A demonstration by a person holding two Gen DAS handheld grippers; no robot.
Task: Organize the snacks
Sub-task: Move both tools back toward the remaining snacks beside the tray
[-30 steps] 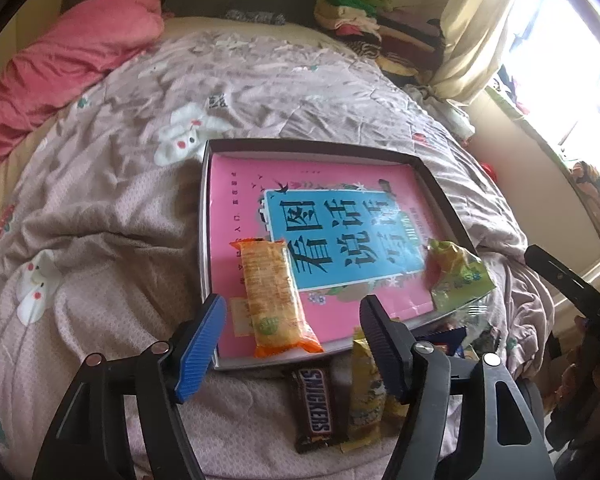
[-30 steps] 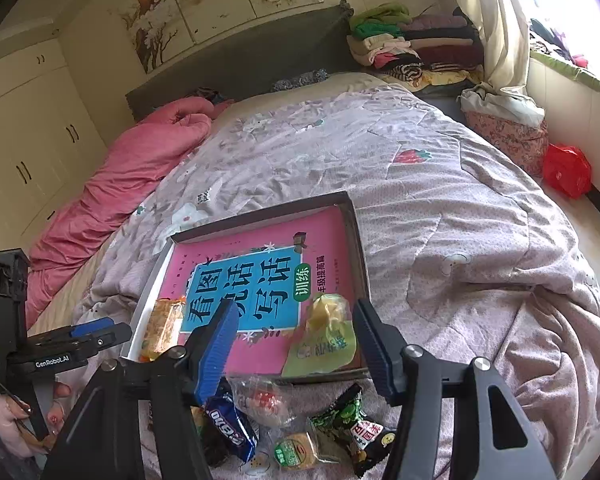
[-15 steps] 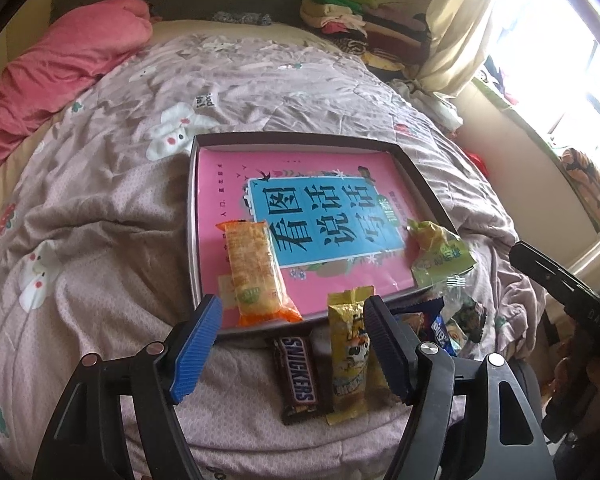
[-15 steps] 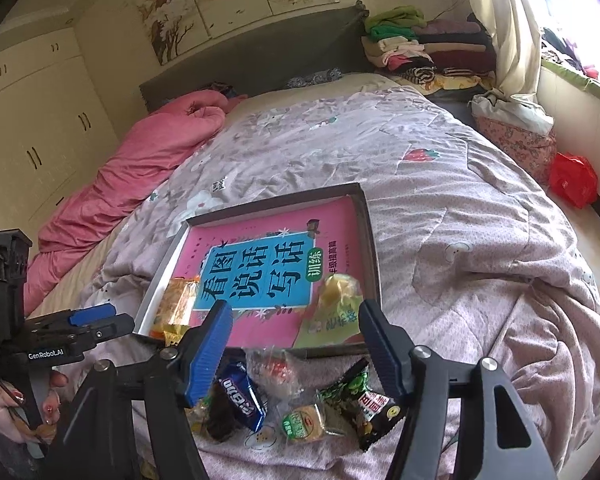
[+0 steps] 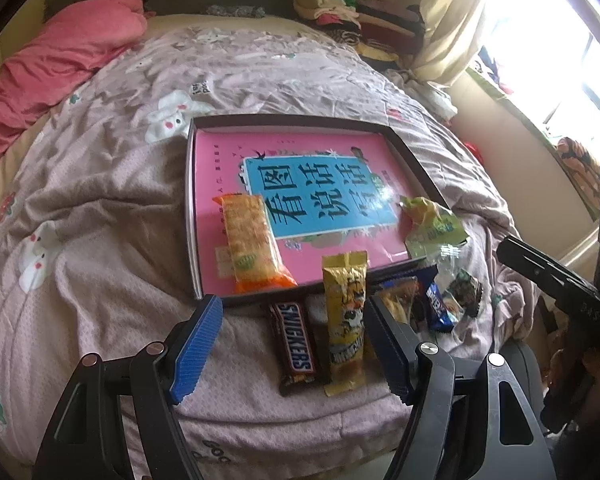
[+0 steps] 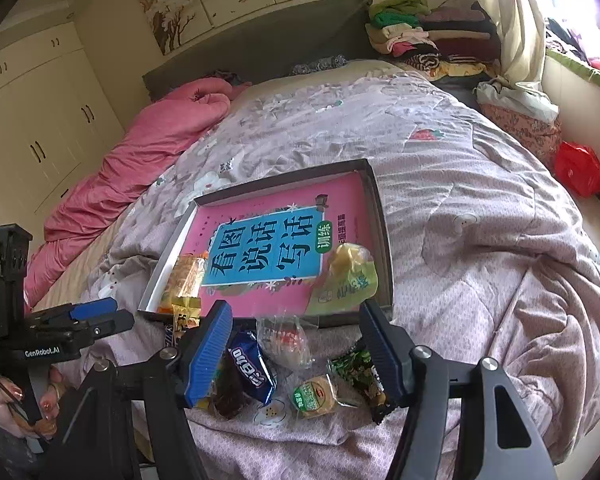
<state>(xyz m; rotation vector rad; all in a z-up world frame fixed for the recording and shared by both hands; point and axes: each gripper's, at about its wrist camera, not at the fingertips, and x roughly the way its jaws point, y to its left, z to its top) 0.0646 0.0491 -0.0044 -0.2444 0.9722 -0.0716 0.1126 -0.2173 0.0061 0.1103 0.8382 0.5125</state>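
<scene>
A dark shallow box with a pink and blue book inside lies on the bed. An orange cracker pack and a green bag lie in it. In front of the box lie a Snickers bar, a yellow pack, a blue Oreo pack, a clear wrapped sweet, a round cake and a green-black pack. My left gripper is open above the Snickers bar and yellow pack. My right gripper is open above the small snacks.
The bed has a grey patterned quilt and a pink duvet at the far left. Folded clothes are stacked by the headboard. A red bag sits on the floor at the right. Wardrobes line the left wall.
Both grippers have pulled back toward the bed's near edge, so more of the loose snacks in front of the box show. Both stay open and empty.
</scene>
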